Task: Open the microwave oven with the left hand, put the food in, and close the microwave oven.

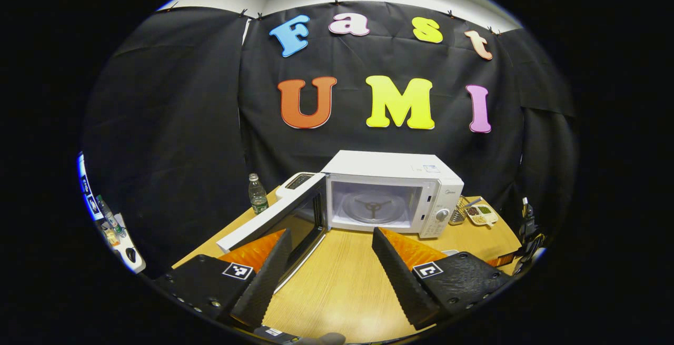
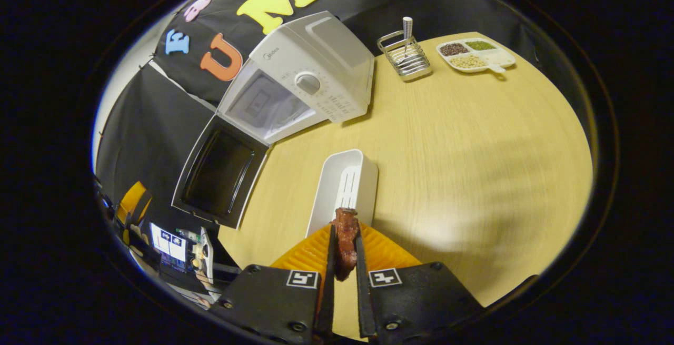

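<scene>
Left gripper view
- Landmark: microwave oven (image 1: pixel 392 189), white, on the wooden surface (image 1: pixel 342 287), against the booth wall.
- Door (image 1: pixel 274 218): swung wide to the oven's left, dark window facing inward; opening step judged done.
- Cavity (image 1: pixel 374 208): lit, glass turntable bare, no food in it yet.
- Left gripper (image 1: pixel 331 260): in front of the oven's mouth, jaws spread wide, nothing between them.
- Beside the oven: water bottle (image 1: pixel 257 194) to its left, behind the door; wire rack (image 1: pixel 462 209) and divided dish (image 1: pixel 482 214) to its right.
- Open room: bare surface between the jaws and the cavity; the door edge bounds the left side of any approach.

Right gripper view
- Food (image 2: pixel 345 242): dark reddish-brown strip, looks like cooked meat, in front of the oven, above the surface.
- Right gripper (image 2: pixel 343 253): jaws nearly together, pinching the food on both sides; the upper end sticks out beyond the tips.
- White tray (image 2: pixel 345 187): narrow, ribbed floor, empty, just beyond the food, between it and the oven.
- Handling, judged: light, soft, possibly greasy; may sag or slip, so a mid-length grip seems best.
- Edges: cavity frame and open door flank the entry; surface to the oven's right is broad and open.
</scene>
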Tool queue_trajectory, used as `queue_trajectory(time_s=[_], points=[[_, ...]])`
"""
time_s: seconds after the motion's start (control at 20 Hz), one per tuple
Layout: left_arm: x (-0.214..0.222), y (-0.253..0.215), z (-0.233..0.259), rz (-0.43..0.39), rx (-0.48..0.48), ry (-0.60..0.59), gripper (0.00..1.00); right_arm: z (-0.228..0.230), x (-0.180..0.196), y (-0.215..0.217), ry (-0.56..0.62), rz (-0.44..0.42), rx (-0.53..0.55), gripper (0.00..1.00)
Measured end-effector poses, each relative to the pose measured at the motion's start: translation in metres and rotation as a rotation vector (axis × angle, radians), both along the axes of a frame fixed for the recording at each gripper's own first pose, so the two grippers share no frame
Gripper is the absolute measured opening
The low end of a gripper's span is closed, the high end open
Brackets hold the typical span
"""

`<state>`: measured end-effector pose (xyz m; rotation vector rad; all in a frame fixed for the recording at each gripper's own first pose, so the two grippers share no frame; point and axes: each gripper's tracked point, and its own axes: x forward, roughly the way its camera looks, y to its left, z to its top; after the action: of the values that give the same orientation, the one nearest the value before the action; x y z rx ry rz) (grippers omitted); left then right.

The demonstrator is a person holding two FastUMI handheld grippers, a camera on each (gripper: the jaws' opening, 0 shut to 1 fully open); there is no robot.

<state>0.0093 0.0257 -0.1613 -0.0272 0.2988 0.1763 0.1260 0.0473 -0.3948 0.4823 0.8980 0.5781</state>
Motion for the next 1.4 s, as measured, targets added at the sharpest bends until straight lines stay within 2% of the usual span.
queue_trajectory(time_s=[0.05, 0.25, 0.3, 0.35, 0.45, 0.65, 0.8, 1.0, 1.25, 1.4], points=[[0.002, -0.002, 0.000, -0.007, 0.002, 0.001, 0.94, 0.002, -0.001, 0.000, -0.001, 0.004, -0.007, 0.10], [0.016, -0.002, 0.002, -0.045, 0.005, -0.006, 0.94, 0.029, -0.004, 0.000, -0.032, -0.001, -0.005, 0.07], [0.018, -0.002, 0.002, -0.060, 0.003, -0.014, 0.94, 0.041, -0.003, 0.003, -0.041, -0.011, 0.009, 0.07], [0.020, -0.002, 0.004, -0.076, 0.003, -0.024, 0.94, 0.055, -0.003, 0.007, -0.054, -0.023, 0.029, 0.14], [0.027, 0.000, 0.004, -0.111, 0.005, -0.031, 0.94, 0.081, 0.003, 0.014, -0.077, -0.079, 0.044, 0.13], [0.036, 0.006, 0.004, -0.191, -0.006, -0.037, 0.94, 0.133, 0.019, 0.058, -0.150, -0.138, 0.107, 0.13], [0.036, 0.012, -0.001, -0.246, -0.013, -0.039, 0.94, 0.153, 0.048, 0.101, -0.216, -0.193, 0.119, 0.13], [0.034, 0.026, -0.007, -0.309, -0.012, -0.035, 0.95, 0.146, 0.090, 0.177, -0.253, -0.246, 0.145, 0.13], [0.036, 0.045, -0.022, -0.304, -0.012, -0.031, 0.94, 0.118, 0.153, 0.263, -0.211, -0.424, 0.307, 0.13], [0.032, 0.052, -0.032, -0.298, -0.016, -0.026, 0.94, 0.098, 0.180, 0.292, -0.194, -0.517, 0.373, 0.13]])
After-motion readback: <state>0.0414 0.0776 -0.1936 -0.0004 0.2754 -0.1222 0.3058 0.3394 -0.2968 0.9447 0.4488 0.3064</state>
